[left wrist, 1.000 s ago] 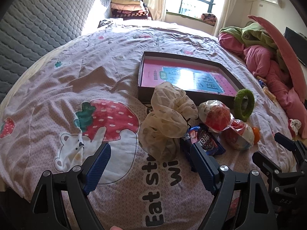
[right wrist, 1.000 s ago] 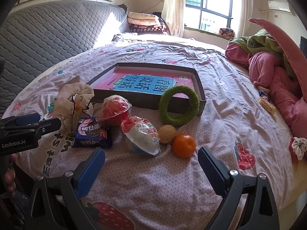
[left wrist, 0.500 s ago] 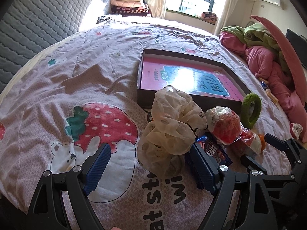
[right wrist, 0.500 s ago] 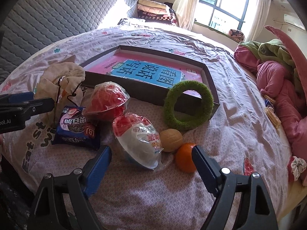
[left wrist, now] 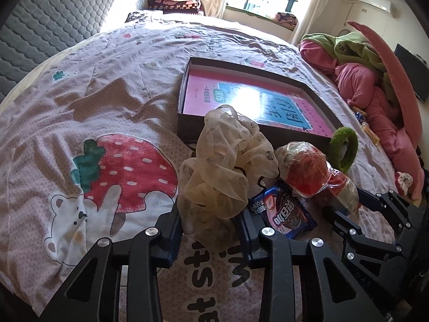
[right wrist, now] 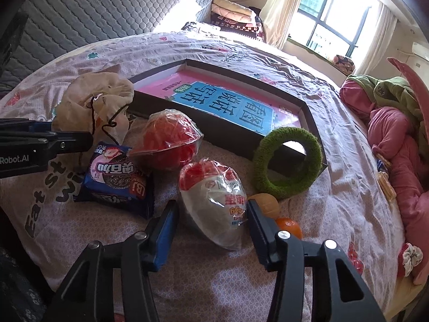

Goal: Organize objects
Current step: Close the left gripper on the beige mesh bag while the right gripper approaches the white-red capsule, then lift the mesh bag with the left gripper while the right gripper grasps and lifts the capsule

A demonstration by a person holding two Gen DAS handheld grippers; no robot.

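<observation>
Left wrist: left claw (left wrist: 209, 230) closed around the sheer scrunchie (left wrist: 225, 161) on the bed; limp fabric may slip.

Right wrist: right claw (right wrist: 211, 224) part-open, straddling the wrapped bowl snack (right wrist: 214, 201); slick film could squirt toward the orange (right wrist: 289, 226).

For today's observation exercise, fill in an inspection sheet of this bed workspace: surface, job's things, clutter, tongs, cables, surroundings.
Surface: bedsheet with strawberry print, wrinkled.
Job's things: cream mesh bag, cookie packet, red ball in wrap, wrapped bowl, green ring leaning on the tray, walnut, orange.
Clutter: pink bedding heap.
Tongs: left tongs closing around the mesh bag; right tongs straddling the wrapped bowl.
Cables: nothing seen.
Surroundings: window, grey headboard.
</observation>
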